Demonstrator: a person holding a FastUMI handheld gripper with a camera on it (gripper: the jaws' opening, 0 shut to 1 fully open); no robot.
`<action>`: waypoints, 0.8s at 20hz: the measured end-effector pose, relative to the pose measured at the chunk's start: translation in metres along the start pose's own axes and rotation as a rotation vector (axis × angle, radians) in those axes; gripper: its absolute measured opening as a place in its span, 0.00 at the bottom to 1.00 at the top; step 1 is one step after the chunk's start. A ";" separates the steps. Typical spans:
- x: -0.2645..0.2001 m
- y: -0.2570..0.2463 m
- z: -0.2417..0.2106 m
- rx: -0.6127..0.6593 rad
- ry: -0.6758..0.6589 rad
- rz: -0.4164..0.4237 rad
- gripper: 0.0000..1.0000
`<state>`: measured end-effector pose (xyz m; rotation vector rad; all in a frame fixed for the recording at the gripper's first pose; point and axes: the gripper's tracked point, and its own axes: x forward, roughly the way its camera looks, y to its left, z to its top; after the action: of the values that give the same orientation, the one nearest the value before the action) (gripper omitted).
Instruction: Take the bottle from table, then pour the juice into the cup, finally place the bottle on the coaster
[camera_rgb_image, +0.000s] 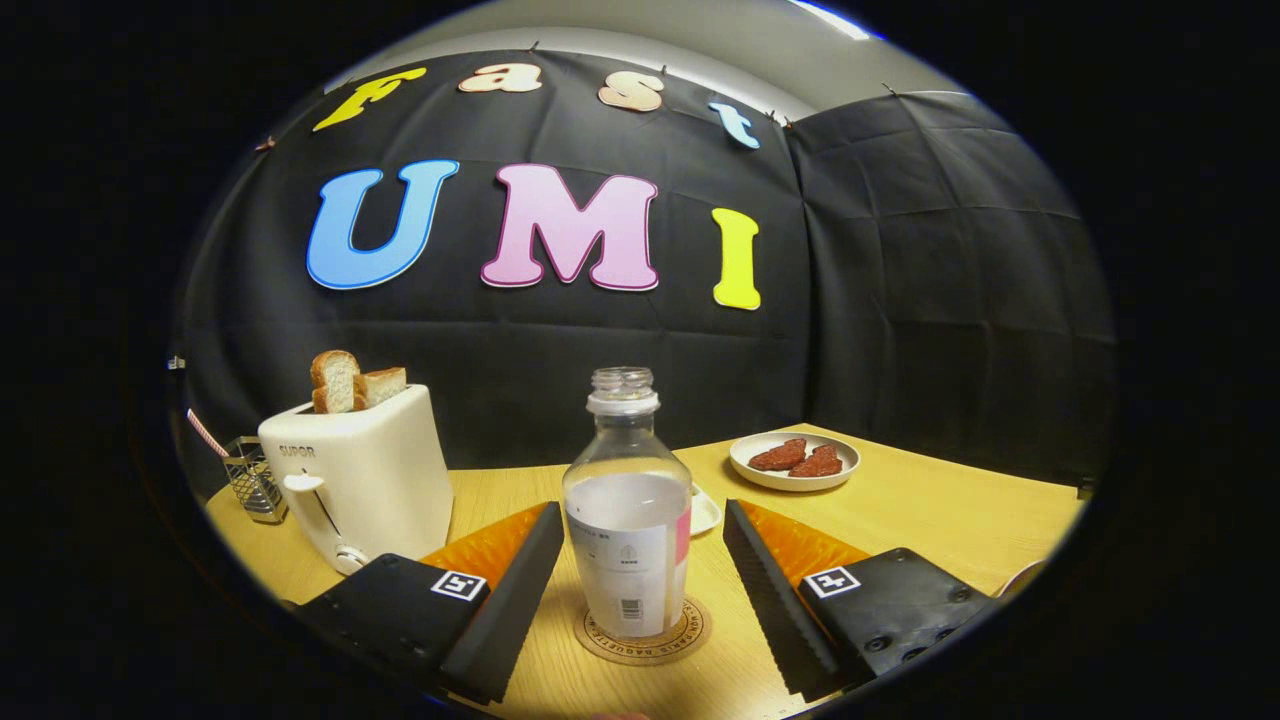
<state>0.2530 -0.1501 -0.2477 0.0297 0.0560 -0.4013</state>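
At the far left of the wooden table stood a small wire mesh holder, with a striped straw leaning out above it. Just right of the holder sat a white toaster with two slices of bread poking up from its slots; its lever was on the side facing the camera.

The gripper was spread wide, holding nothing. Its left finger lay just right of the toaster's base and stood clear of the bottle, with a visible strip of table between them.

Between the two fingers stood the bottle, upright and uncapped, made of clear plastic with a white label around its lower half. It looked about half full of a pale liquid. It rested on a round coaster with lettering around its rim, just off the coaster's centre.

Just behind the bottle, on its right side, the edge of a small white dish peeked out; what it was exactly could not be told.

The right finger also stood apart from the bottle. Beyond it, further back on the table, was a white plate holding two reddish-brown pieces of food.
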 end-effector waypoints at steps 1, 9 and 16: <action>-0.004 0.001 0.003 0.000 -0.003 0.001 0.99; -0.048 0.006 0.039 0.007 0.000 0.052 0.99; -0.102 0.012 0.072 -0.031 0.033 0.116 0.99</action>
<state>0.1669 -0.1023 -0.1692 0.0086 0.0931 -0.2841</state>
